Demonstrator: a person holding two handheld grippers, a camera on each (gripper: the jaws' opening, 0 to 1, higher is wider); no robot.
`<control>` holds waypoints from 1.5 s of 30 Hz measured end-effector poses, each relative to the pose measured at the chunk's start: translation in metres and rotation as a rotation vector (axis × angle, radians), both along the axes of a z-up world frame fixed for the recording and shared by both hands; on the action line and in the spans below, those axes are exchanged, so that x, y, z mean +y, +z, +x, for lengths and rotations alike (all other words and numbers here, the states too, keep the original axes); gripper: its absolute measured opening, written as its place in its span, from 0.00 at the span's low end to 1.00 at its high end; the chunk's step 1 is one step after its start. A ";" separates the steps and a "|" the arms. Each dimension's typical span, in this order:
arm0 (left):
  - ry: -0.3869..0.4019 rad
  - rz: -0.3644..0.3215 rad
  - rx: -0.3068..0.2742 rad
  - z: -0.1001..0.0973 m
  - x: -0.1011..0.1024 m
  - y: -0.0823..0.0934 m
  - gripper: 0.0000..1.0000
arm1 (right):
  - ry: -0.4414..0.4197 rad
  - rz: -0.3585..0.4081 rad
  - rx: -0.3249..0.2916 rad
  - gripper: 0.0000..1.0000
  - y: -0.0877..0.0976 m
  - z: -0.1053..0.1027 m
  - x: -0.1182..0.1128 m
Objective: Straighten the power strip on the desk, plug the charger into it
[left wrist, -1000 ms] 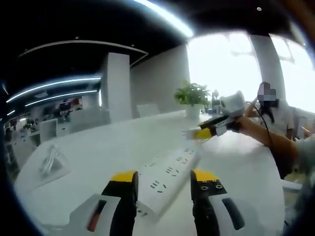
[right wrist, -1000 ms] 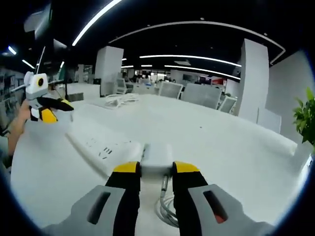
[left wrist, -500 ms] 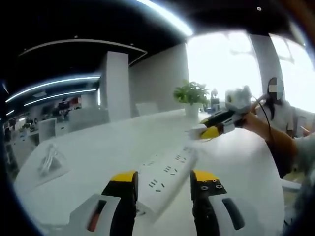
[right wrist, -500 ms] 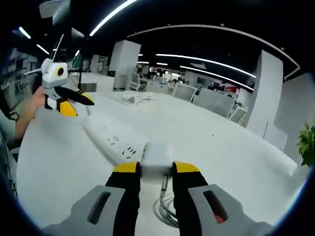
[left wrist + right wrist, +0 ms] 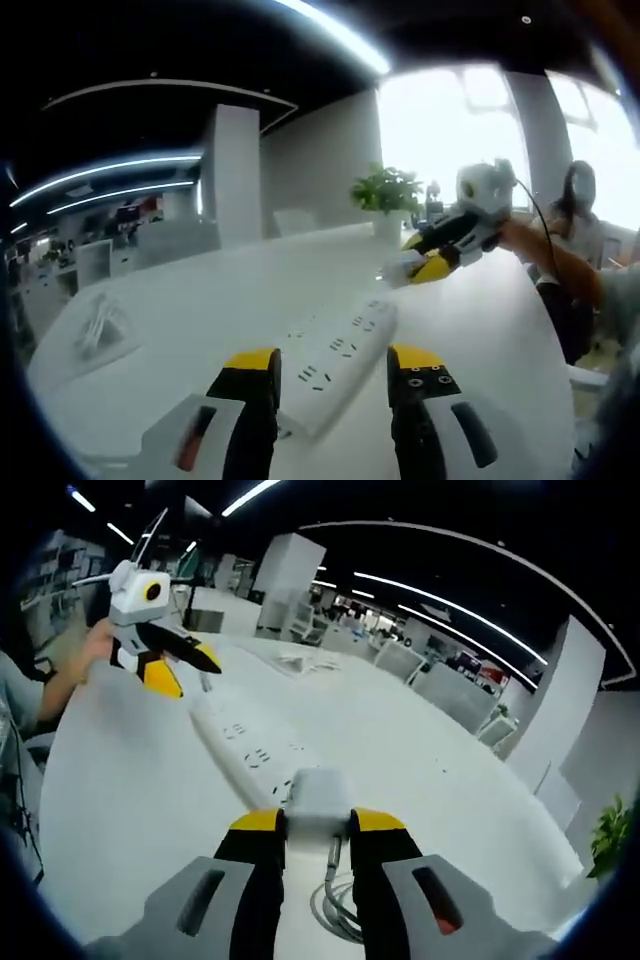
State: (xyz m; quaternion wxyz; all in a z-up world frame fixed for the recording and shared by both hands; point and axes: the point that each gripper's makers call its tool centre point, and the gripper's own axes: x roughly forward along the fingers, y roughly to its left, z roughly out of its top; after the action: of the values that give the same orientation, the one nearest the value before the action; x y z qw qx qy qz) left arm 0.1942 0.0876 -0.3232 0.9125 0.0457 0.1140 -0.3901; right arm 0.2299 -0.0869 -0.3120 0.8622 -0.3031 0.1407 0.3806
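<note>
My right gripper is clamped on the white charger, its cable coiled below the jaws, and it holds the charger just over the near end of the white power strip, which lies flat on the white desk. My left gripper has its jaws spread on either side of the strip's other end, though I cannot tell whether they touch it. In the left gripper view the right gripper hovers past the strip's far end, with a potted plant behind it and a clear bag off to the left on the desk.
</note>
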 end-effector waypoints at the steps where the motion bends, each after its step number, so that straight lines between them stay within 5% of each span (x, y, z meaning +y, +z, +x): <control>1: -0.001 0.000 0.004 0.000 0.000 0.000 0.44 | 0.000 -0.005 0.005 0.24 -0.001 0.001 0.000; 19: -0.015 0.004 0.004 0.000 -0.002 0.000 0.44 | 0.098 -0.215 0.040 0.24 -0.010 -0.003 0.011; 45: -0.038 0.007 -0.005 -0.006 -0.006 0.002 0.44 | 0.165 -0.396 0.087 0.24 -0.014 -0.002 0.016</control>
State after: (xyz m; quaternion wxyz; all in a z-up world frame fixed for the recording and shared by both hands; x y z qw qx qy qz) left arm 0.1880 0.0811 -0.3216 0.9051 0.0522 0.1121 -0.4069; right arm 0.2281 -0.0709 -0.3264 0.7449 -0.4601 0.2246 0.4277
